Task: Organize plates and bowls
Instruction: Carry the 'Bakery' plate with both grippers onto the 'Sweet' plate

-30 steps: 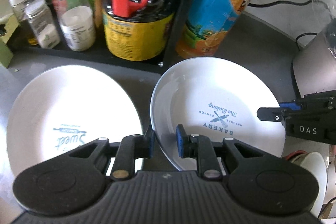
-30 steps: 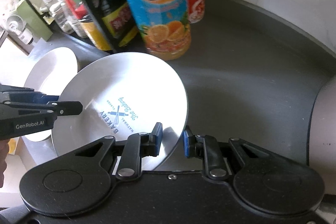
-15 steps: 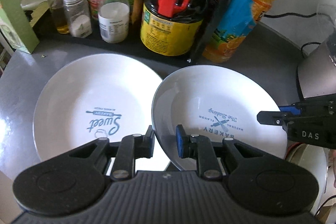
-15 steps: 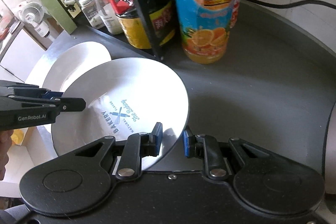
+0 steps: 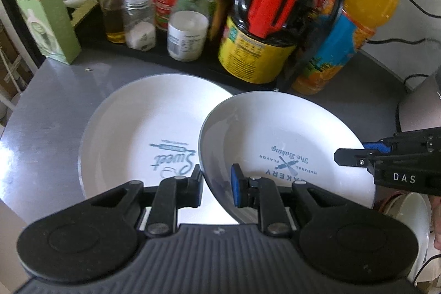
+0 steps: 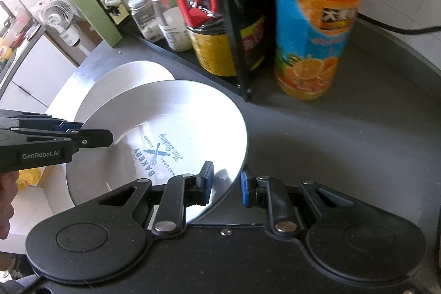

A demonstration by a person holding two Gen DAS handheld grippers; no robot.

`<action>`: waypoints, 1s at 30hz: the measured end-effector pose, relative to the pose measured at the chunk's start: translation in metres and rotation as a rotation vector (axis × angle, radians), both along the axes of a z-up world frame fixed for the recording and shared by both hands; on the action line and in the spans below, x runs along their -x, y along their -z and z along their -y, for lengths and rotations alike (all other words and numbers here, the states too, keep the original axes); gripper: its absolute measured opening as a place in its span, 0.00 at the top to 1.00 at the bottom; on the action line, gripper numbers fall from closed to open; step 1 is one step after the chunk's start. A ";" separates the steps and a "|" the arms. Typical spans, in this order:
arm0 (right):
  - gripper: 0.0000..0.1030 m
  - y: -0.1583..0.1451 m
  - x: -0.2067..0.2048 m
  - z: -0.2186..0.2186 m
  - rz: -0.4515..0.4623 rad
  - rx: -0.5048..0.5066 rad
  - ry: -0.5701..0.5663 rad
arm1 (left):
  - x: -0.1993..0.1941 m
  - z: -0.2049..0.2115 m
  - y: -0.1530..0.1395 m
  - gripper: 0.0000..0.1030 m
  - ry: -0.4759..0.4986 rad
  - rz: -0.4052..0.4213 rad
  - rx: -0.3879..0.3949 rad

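Both claws have carried the Bakery plate [image 5: 281, 145] leftward, partly over the Sweet plate [image 5: 143, 134] on the tabletop [image 5: 49, 101]. Left claw [image 5: 216, 185] and right claw [image 6: 224, 188] pinch opposite rims; stacking remains.

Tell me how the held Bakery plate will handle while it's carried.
The Bakery plate looks glazed, so it is probably rigid but slippery. Left gripper and right gripper pinch only its rim, so it may tilt. Likely breaks if dropped.

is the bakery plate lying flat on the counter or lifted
Lifted and tilted. Both grippers are shut on opposite rims of the Bakery plate, whose edge overlaps above the Sweet plate lying flat on the counter.
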State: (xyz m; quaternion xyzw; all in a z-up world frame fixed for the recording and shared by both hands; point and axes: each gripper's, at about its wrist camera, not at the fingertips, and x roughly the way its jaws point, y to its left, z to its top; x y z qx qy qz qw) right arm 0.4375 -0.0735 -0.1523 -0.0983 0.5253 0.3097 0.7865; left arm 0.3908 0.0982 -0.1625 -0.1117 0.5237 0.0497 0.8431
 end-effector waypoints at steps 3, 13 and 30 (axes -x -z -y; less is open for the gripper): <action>0.80 0.001 0.000 -0.012 -0.002 -0.008 -0.017 | 0.002 -0.011 -0.001 0.82 -0.023 0.001 -0.004; 0.80 0.010 0.003 -0.053 -0.027 -0.014 -0.072 | 0.014 -0.047 0.005 0.82 -0.100 -0.012 -0.007; 0.80 0.029 0.006 -0.074 -0.064 0.002 -0.060 | 0.010 -0.075 0.026 0.82 -0.117 -0.051 -0.008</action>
